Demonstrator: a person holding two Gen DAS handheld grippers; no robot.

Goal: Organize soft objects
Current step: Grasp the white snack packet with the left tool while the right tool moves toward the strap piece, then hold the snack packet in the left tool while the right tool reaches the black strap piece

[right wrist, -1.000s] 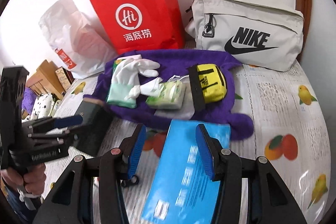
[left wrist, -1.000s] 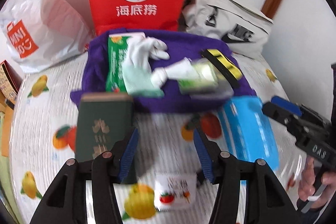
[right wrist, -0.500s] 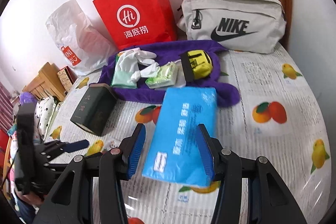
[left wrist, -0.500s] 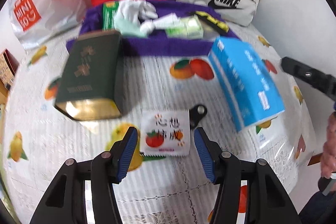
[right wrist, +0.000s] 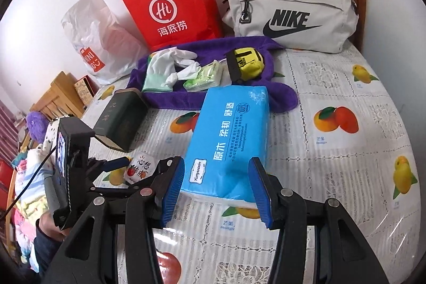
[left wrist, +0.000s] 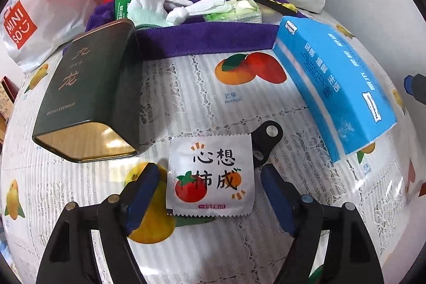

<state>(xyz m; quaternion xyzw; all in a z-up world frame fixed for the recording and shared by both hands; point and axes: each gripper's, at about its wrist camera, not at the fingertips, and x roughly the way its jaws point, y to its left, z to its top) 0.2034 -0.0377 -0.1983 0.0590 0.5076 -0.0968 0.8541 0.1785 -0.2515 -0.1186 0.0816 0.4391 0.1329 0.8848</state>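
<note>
My left gripper (left wrist: pixel 210 193) is spread wide, straddling a small white foil sachet printed with tomatoes (left wrist: pixel 210 177) at lower centre, pads clear of it. My right gripper (right wrist: pixel 217 188) also gapes, flanking the near end of a blue plastic-wrapped tissue pack (right wrist: pixel 229 140) lying mid-frame on the fruit-print tablecloth (right wrist: pixel 359 177).

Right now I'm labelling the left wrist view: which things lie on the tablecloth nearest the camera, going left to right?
dark green tin → white tomato sachet → black clip → blue tissue pack
</note>
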